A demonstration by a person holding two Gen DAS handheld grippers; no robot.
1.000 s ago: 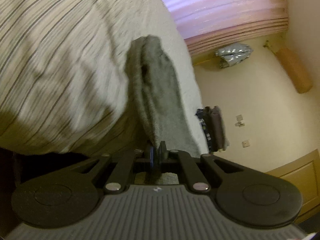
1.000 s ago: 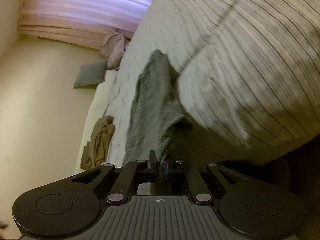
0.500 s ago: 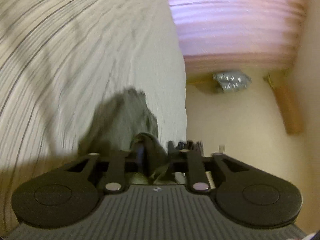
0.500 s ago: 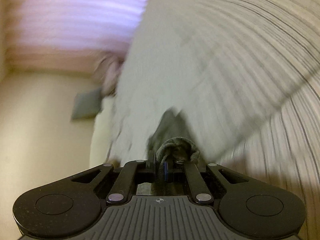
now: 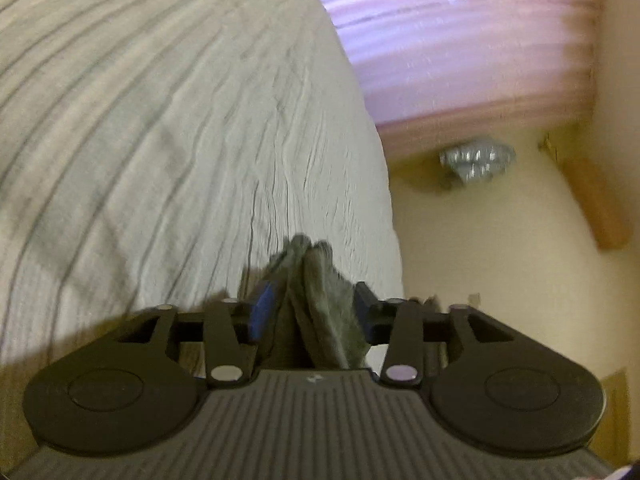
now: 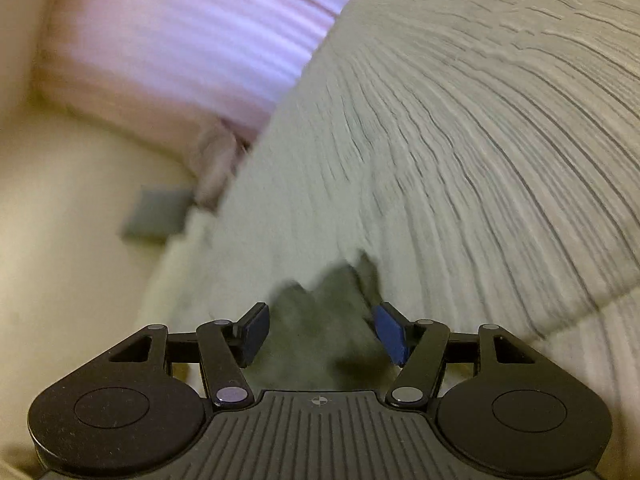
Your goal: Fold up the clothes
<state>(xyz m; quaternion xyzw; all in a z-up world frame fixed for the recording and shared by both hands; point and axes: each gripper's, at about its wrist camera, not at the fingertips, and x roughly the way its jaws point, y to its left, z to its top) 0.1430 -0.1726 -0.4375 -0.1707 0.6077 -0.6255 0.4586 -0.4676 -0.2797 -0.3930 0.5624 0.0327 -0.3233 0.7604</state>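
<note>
A grey fuzzy garment (image 5: pixel 320 300) lies bunched on the striped bedcover (image 5: pixel 160 140). In the left wrist view it stands up in two folds between the spread fingers of my left gripper (image 5: pixel 310 312), which is open around it. The right wrist view, blurred by motion, has the same grey garment (image 6: pixel 324 320) lying low between and below the blue pads (image 6: pixel 390 334) of my right gripper (image 6: pixel 322 332), also open. Whether the pads touch the cloth I cannot tell.
The bed's edge drops to a cream floor (image 5: pixel 500 240) on both sides. A pink curtain (image 5: pixel 460 40) hangs at the far end. On the floor lie a silvery bag (image 5: pixel 476 160), a wooden bolster (image 5: pixel 596 204) and a grey mat (image 6: pixel 156 216). A pinkish garment (image 6: pixel 216 168) hangs off the bed.
Both grippers carried the grey garment down onto the bedcover, then their jaws spread apart and released it. The garment went from hanging stretched out to bunched between the fingers.
</note>
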